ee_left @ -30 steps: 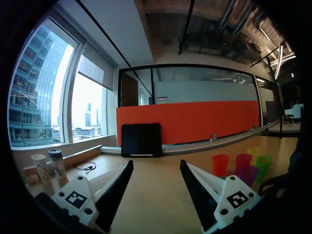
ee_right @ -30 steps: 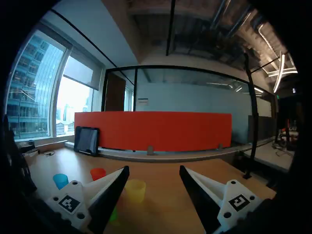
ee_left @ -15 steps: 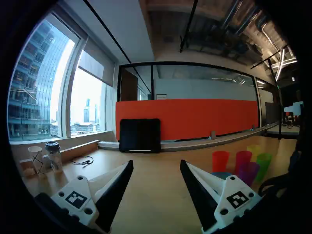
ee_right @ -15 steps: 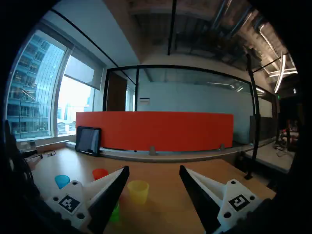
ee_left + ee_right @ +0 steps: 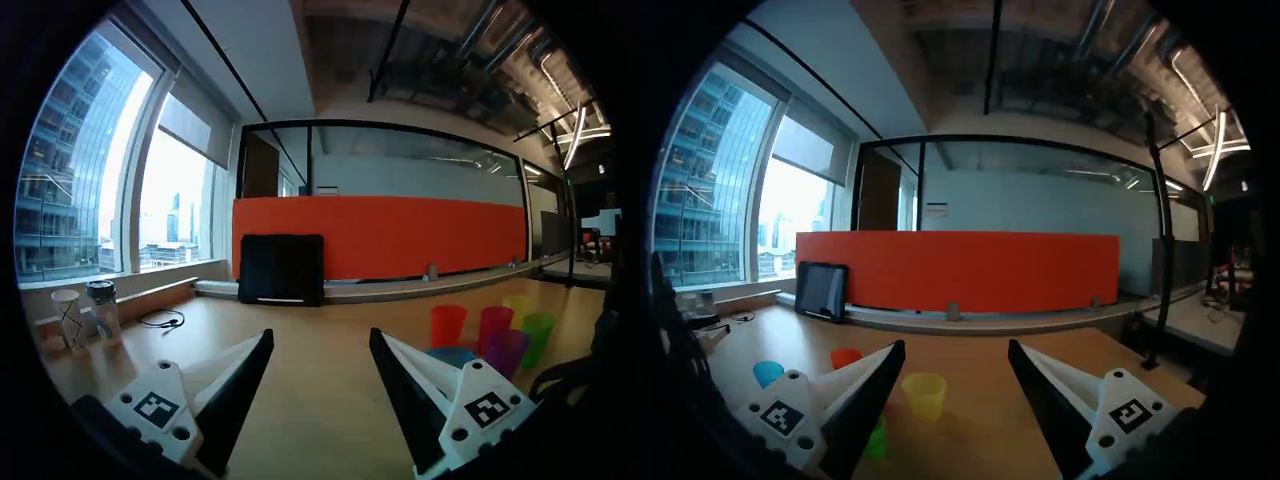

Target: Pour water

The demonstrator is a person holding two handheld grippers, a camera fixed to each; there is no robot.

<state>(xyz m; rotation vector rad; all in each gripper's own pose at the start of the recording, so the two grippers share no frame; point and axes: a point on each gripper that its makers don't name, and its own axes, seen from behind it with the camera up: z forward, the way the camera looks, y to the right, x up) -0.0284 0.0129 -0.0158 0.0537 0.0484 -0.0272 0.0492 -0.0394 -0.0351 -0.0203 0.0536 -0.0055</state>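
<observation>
Several coloured plastic cups stand grouped on the wooden table (image 5: 320, 384). In the left gripper view they sit to the right: a red cup (image 5: 447, 325), a pink cup (image 5: 494, 325), a yellow cup (image 5: 518, 306), a green cup (image 5: 538, 337), a purple cup (image 5: 506, 352) and a blue cup (image 5: 450, 356) behind the right finger. My left gripper (image 5: 320, 348) is open and empty. In the right gripper view a yellow cup (image 5: 925, 395) stands between the fingers, with a red cup (image 5: 844, 358), a blue cup (image 5: 768, 372) and a green cup (image 5: 876, 438) to the left. My right gripper (image 5: 956, 356) is open and empty.
A black tablet (image 5: 281, 269) leans against the orange divider (image 5: 384, 237) at the table's back. A paper cup (image 5: 66, 318) and a lidded jar (image 5: 103, 309) stand at the far left by the window, near a black cable (image 5: 164, 322). A black pole (image 5: 1158, 240) rises on the right.
Both cameras have dipped slightly toward the table. In the left gripper view the cups and tablet shifted a little left; in the right gripper view the yellow cup sits lower.
</observation>
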